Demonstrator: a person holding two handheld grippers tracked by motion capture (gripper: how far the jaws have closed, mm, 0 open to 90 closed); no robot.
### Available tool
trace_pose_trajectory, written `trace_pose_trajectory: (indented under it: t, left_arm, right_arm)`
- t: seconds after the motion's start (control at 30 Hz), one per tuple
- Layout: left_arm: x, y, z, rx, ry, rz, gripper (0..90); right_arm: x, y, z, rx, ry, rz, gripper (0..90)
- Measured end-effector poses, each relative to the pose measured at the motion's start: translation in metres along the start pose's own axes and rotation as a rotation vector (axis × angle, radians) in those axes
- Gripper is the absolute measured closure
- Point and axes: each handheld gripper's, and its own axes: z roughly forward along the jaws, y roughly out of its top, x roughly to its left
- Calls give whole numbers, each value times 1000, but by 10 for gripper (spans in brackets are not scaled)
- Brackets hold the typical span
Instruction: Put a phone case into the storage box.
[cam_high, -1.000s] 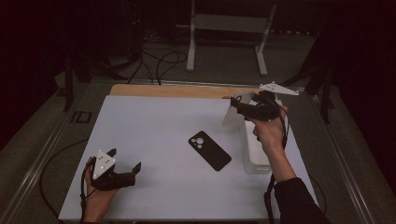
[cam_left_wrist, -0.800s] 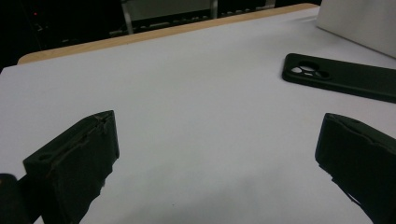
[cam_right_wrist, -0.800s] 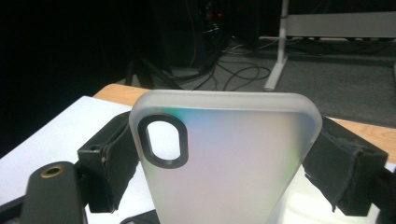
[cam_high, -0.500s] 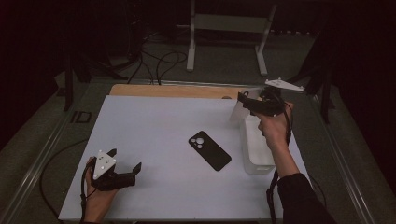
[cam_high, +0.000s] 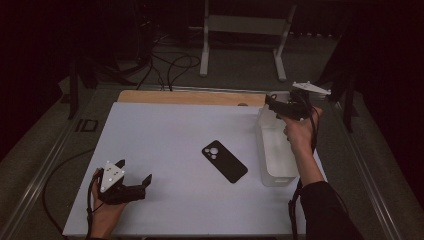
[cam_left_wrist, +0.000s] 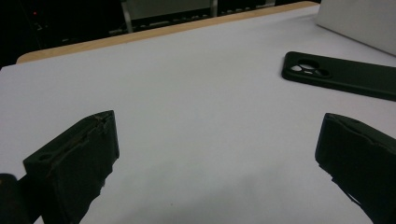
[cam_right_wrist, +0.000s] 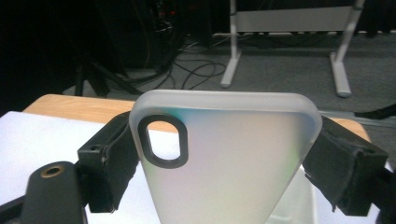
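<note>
My right gripper (cam_right_wrist: 227, 154) is shut on a frosted translucent phone case (cam_right_wrist: 233, 196) with a dark-rimmed oval camera cutout, gripped by its two long edges and held upright. In the high view the right gripper (cam_high: 272, 104) hangs above the far end of a clear plastic bin (cam_high: 274, 176) at the table's right edge. A black phone (cam_high: 225, 161) lies face down in the middle of the white table top (cam_high: 165, 135), also seen as the black phone (cam_left_wrist: 341, 74). My left gripper (cam_high: 142, 184) rests at the front left, its jaws wide open and empty; the left gripper (cam_left_wrist: 217, 158) points toward the phone.
A wooden strip (cam_high: 190, 97) runs along the table's far edge. Beyond it are cables (cam_high: 170, 65) on the floor and a white metal stand (cam_high: 245, 30). The bin takes up the right side of the table.
My right hand has carried the case to the right and slightly farther away, over the bin. The left gripper and the phone have stayed put.
</note>
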Motion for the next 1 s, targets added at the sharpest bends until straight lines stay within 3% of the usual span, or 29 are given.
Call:
trace_pose_trajectory:
  t: [0.37,1.0]
  left_arm:
    - [0,0,0,-2,1,-2,3]
    - [0,0,0,-3,0,-4,3]
  right_arm:
    - [-15,1,8,13,-83,-6,169]
    - [-22,-19,41,106,-148,-22,168]
